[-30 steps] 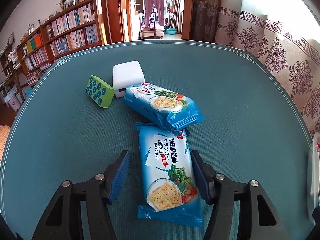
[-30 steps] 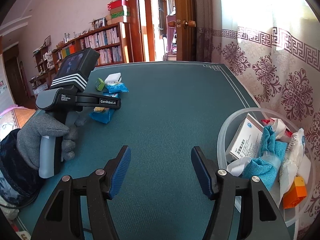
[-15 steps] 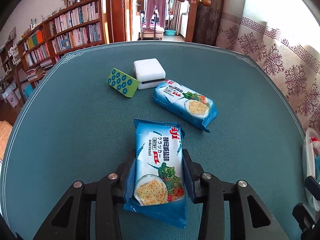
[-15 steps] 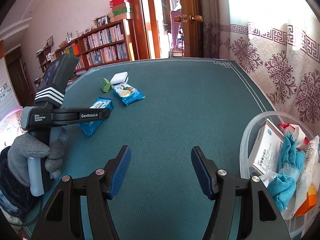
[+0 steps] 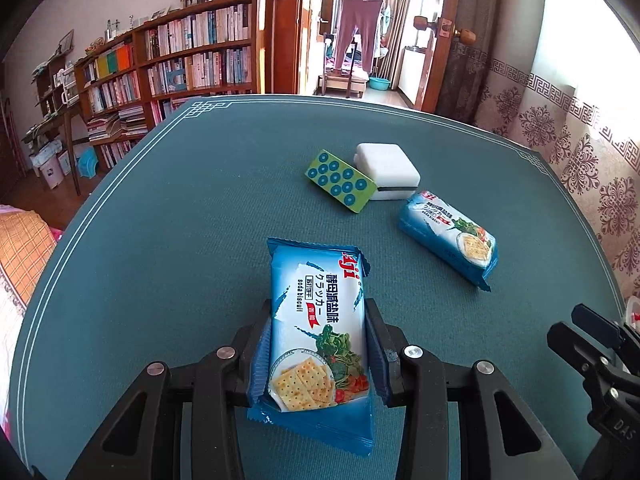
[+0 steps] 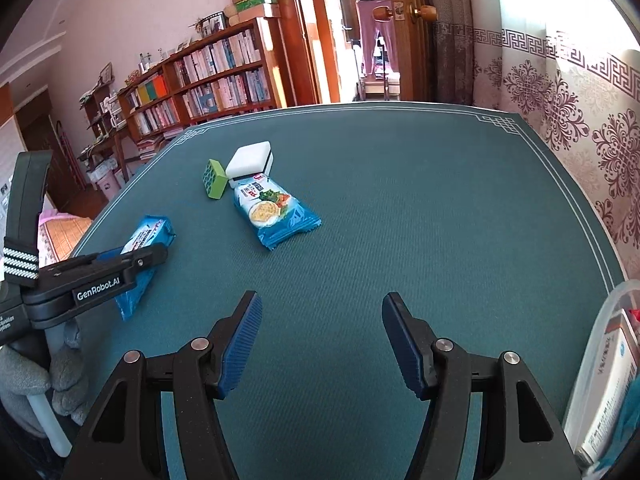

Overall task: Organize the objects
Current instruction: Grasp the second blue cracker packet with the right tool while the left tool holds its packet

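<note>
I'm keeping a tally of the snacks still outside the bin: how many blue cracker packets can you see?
2. One cracker packet is clamped in the left gripper; the other packet lies on the table touching the white box. More may be hidden in the bin.

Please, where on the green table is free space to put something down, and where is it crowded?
Free: the wide bare cloth between the right gripper and the loose cracker pack, up to the far table edge. Crowded: the far left, where the green tile, white box and that pack cluster. The plastic bin looks full.
</note>
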Demonstrator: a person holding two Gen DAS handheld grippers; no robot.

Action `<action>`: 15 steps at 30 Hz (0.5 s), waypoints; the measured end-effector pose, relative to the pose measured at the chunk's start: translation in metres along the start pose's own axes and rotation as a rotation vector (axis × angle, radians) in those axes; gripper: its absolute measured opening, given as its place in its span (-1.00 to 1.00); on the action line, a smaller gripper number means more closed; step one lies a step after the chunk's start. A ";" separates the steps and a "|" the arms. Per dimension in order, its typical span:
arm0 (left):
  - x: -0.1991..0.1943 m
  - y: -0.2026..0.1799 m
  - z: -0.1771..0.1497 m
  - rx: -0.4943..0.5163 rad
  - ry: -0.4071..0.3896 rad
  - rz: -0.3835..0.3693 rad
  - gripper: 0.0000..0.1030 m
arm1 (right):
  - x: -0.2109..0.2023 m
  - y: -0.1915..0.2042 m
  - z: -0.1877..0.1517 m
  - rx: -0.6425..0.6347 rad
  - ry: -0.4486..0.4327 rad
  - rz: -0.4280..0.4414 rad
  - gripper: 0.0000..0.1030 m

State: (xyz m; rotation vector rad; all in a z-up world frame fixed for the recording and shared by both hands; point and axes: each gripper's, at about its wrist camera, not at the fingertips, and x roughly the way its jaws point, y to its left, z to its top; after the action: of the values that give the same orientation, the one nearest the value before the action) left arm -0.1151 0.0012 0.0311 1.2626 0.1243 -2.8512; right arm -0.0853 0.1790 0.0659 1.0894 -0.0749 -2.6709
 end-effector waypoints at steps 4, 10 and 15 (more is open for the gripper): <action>0.001 0.003 0.000 -0.008 -0.007 0.017 -0.16 | 0.022 0.011 0.019 -0.037 0.003 0.002 0.24; 0.006 0.009 -0.001 -0.029 0.005 0.018 -0.16 | 0.050 0.022 0.038 -0.050 0.021 0.035 0.24; 0.010 0.014 -0.002 -0.043 0.023 0.016 -0.16 | 0.067 0.027 0.053 -0.064 0.029 0.049 0.24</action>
State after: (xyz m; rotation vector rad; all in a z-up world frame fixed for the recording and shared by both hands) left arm -0.1194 -0.0125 0.0209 1.2827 0.1735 -2.8052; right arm -0.1623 0.1330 0.0626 1.0916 -0.0099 -2.5953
